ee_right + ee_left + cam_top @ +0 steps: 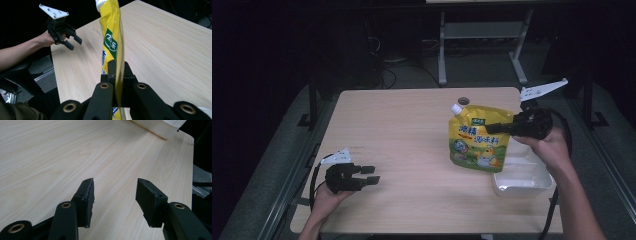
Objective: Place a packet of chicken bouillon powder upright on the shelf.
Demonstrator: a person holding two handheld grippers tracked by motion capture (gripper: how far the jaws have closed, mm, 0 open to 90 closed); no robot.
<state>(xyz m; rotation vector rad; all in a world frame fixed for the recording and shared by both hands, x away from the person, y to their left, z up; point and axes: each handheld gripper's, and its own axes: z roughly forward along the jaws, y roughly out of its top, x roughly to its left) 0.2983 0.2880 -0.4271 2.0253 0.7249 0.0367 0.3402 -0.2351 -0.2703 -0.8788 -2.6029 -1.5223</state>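
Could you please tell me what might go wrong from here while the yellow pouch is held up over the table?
The right tongs pinch only one edge of the yellow plastic spouted pouch, so it might swing or slip out. It hangs beside the white plastic tray and could knock its rim. The open left tongs sit too far off to catch it.

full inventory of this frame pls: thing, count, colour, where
pouch: 1, yellow with green print and a white spout at the top, held upright above the right half of the table, clamped at its right edge by the right gripper
tray: 1, white, shallow, near the table's front right corner, nothing in it
table: 1, pale wood, round hole near the far edge
metal frame: 1, grey, on the floor behind the table
left gripper: 1, black, jaws apart with nothing between them, over the front left of the table
right gripper: 1, black, shut on the pouch
hands: 2, left and right, one per gripper
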